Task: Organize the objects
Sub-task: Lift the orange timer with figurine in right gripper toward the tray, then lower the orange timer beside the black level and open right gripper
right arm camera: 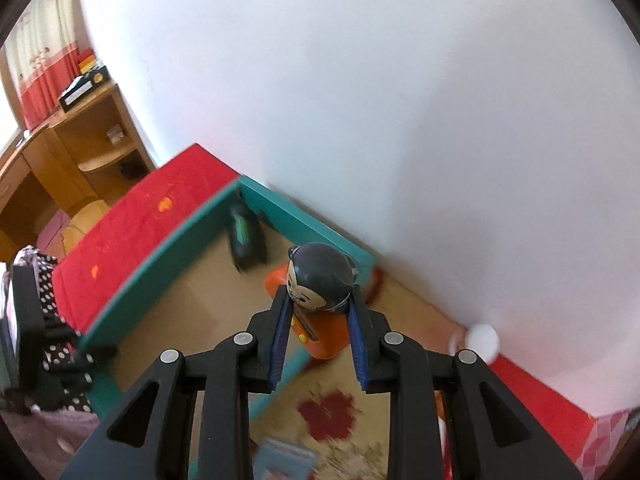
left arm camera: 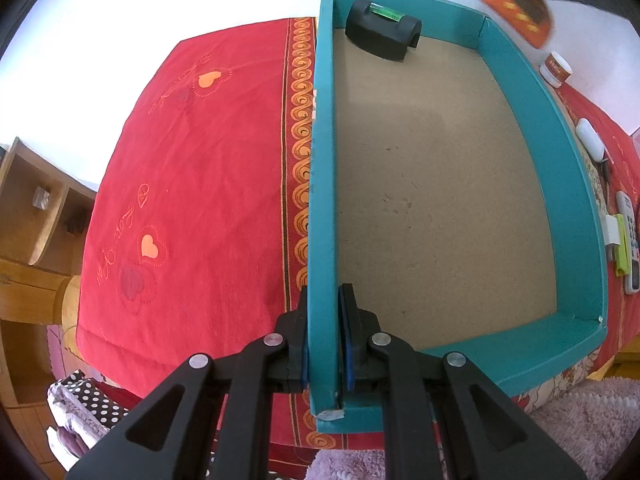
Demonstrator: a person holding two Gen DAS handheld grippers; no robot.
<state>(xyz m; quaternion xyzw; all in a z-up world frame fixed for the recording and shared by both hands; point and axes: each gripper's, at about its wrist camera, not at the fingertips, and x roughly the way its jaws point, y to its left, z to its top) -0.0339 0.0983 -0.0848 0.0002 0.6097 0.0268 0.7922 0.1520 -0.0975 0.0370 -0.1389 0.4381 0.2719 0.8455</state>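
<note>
A teal box (left arm camera: 520,92) with a brown floor lies on the red bedspread. My left gripper (left arm camera: 323,300) is shut on its left wall near the front corner. A black level tool with a green vial (left arm camera: 382,30) sits in the box's far corner. My right gripper (right arm camera: 320,300) is shut on an orange toy with a dark round head (right arm camera: 320,272), held in the air above the box's right side; the box (right arm camera: 160,248) and the level tool (right arm camera: 246,240) lie below it. In the left wrist view the orange toy (left arm camera: 516,10) shows blurred at top right.
Right of the box lie a small white jar (left arm camera: 556,68), a white case (left arm camera: 590,138), a remote control (left arm camera: 630,248) and a green item (left arm camera: 620,248). A white wall rises behind the bed. A wooden shelf unit (right arm camera: 80,148) stands at the left. A polka-dot bag (left arm camera: 88,400) sits below the bed edge.
</note>
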